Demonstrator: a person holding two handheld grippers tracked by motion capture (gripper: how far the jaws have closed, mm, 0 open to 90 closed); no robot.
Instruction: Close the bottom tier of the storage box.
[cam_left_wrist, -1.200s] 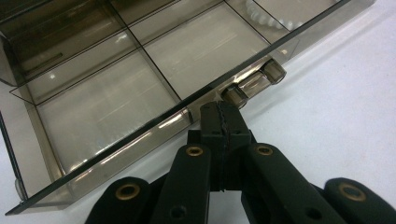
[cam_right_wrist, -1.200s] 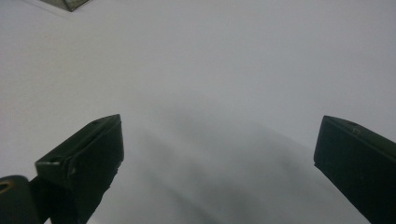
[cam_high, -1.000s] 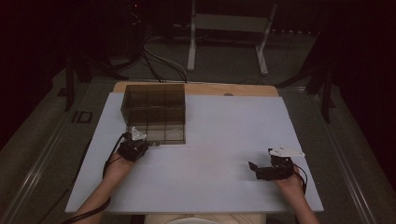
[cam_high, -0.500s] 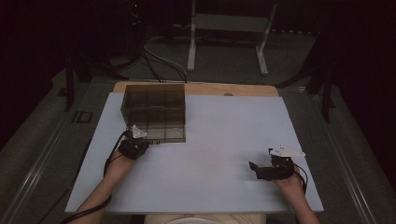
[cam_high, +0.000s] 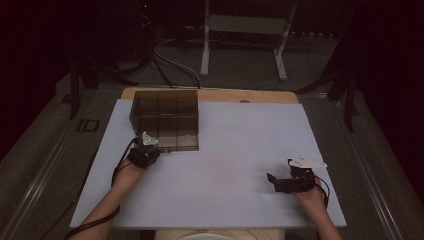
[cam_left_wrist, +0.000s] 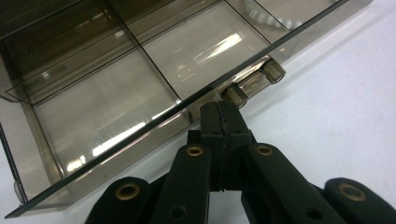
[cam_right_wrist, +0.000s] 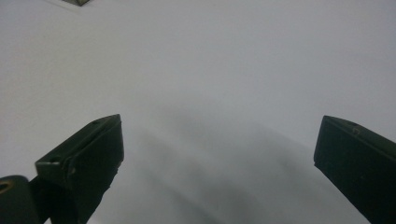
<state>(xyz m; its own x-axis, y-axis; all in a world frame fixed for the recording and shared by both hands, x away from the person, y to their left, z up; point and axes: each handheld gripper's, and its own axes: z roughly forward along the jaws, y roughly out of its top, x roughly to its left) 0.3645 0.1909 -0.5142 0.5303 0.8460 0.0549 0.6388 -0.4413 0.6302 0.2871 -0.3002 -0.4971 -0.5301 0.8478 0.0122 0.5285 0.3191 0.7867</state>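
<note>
A smoky see-through compartment box (cam_high: 165, 120) stands at the back left of the white table (cam_high: 245, 135). My left gripper (cam_high: 151, 149) is at the box's front left edge. In the left gripper view its jaws are pressed together, and the gripper (cam_left_wrist: 223, 117) is shut with its tips against the rim of the box (cam_left_wrist: 116, 93), just beside a clear latch (cam_left_wrist: 252, 84). I cannot see anything between them. My right gripper (cam_high: 273, 182) rests low over bare table at the front right, open; its fingers (cam_right_wrist: 93, 154) stand wide apart around nothing.
The box has several compartments; one at the far right holds something pale and beaded (cam_left_wrist: 271, 18). A wooden board edge (cam_high: 235, 95) shows behind the table. Cables and a metal stand (cam_high: 240, 30) lie on the dark floor beyond.
The left gripper has edged slightly forward and right toward the box's front edge. The right gripper has not moved.
</note>
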